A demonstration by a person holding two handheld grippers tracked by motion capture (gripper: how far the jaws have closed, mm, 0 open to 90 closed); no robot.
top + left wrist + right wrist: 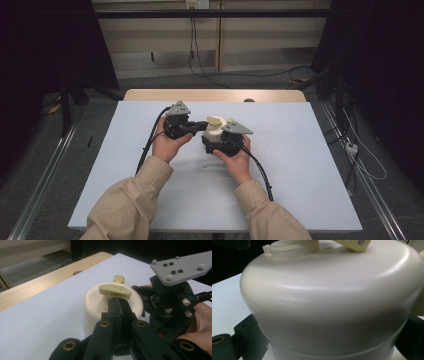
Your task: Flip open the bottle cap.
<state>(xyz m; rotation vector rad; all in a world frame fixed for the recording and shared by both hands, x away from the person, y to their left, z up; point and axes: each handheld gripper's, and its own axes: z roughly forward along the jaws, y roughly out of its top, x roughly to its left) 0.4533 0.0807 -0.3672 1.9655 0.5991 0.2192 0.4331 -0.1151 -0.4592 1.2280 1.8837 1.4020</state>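
Cream pot (212,134) near the middle of the white table (300,165), standing upright, with a yellowish handle (216,120) lying flat across its domed lid.

Left tongs (119,305) reaching in from the pot's left in the high view, held in the left hand (167,145). Pressed together, tips at the near underside of the handle (115,290) in the left gripper view; whether a thin edge is pinched between them or merely touched cannot be told. Grey plate (178,108) on top of these tongs, cable trailing back along the left sleeve (132,205).

Right tongs (216,144) at the pot's near right side, gripped by the right hand (236,159). Spread wide, one jaw on each side of the pot's lower body (332,315) in the right gripper view, close against its wall; firm clamping cannot be confirmed. Second grey plate (183,267) above them, with black cable (262,172) running back toward the right sleeve.

Small yellowish knob (119,278) just behind the pot, seen past the lid in the left gripper view; standing on the table or fixed to the pot cannot be told.

Bare wooden edge (215,95) along the far side of the table.
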